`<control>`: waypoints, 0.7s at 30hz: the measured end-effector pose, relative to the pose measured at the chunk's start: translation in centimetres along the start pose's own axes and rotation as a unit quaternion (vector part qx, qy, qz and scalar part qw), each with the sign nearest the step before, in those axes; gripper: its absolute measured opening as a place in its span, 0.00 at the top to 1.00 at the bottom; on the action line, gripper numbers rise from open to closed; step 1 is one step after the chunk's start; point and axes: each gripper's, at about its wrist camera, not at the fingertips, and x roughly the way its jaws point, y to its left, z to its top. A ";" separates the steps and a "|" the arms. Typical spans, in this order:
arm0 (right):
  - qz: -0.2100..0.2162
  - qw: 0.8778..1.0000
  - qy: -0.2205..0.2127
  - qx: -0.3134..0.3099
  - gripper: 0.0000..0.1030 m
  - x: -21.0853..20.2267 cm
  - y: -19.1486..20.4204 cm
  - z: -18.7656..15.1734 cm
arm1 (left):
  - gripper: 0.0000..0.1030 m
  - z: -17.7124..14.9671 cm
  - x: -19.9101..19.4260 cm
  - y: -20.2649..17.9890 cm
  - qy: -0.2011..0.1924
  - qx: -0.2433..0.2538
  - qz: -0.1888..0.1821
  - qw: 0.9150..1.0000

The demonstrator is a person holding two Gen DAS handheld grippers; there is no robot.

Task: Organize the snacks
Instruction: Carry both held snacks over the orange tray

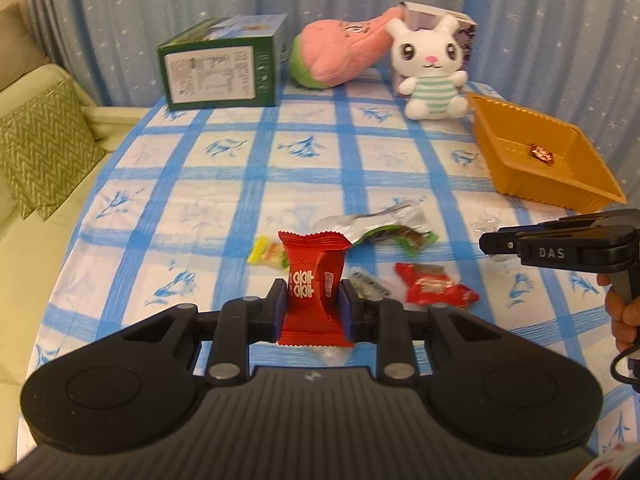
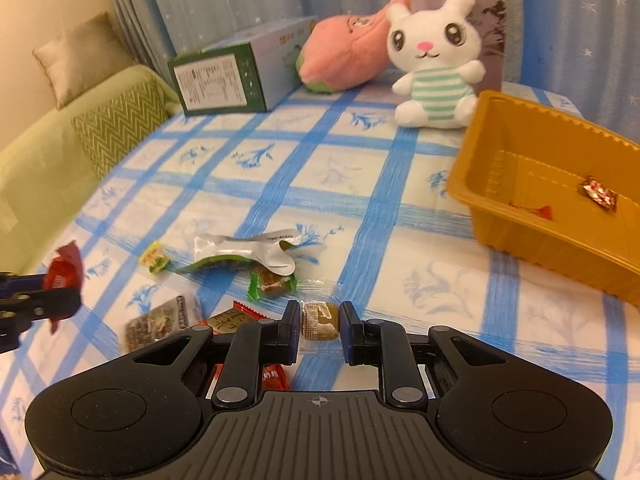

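My left gripper [image 1: 314,300] is shut on a red snack packet [image 1: 313,276] and holds it above the table; it also shows at the left edge of the right wrist view [image 2: 60,276]. My right gripper [image 2: 319,326] is open, its fingers either side of a clear-wrapped brown candy [image 2: 319,320] lying on the cloth; whether they touch it I cannot tell. The right gripper also shows in the left wrist view [image 1: 496,242]. An orange tray [image 2: 476,176] at the right holds one red-wrapped candy [image 2: 599,194]. Loose snacks lie mid-table: a silver-green wrapper [image 2: 244,252], a yellow candy [image 2: 154,261], a red packet [image 1: 434,284].
A green box [image 1: 218,66], a pink plush [image 1: 340,52] and a white rabbit plush [image 1: 434,70] stand at the table's far side, a printed box behind the rabbit. A green sofa [image 1: 36,152] with cushions is to the left. A blue curtain hangs behind.
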 end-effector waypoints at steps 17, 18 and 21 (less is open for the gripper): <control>-0.053 0.990 -0.049 0.122 0.80 -11.2 -11.8 -1.2 | 0.75 5.0 1.2 -12.6 -0.024 0.091 -0.117 0.989; -0.058 0.989 -0.055 0.128 0.80 -11.7 -12.6 -1.0 | 0.75 5.5 1.4 -13.5 -0.025 0.095 -0.124 0.987; -0.073 0.984 -0.071 0.144 0.80 -13.1 -15.2 -0.5 | 0.75 7.0 2.0 -16.4 -0.029 0.105 -0.145 0.983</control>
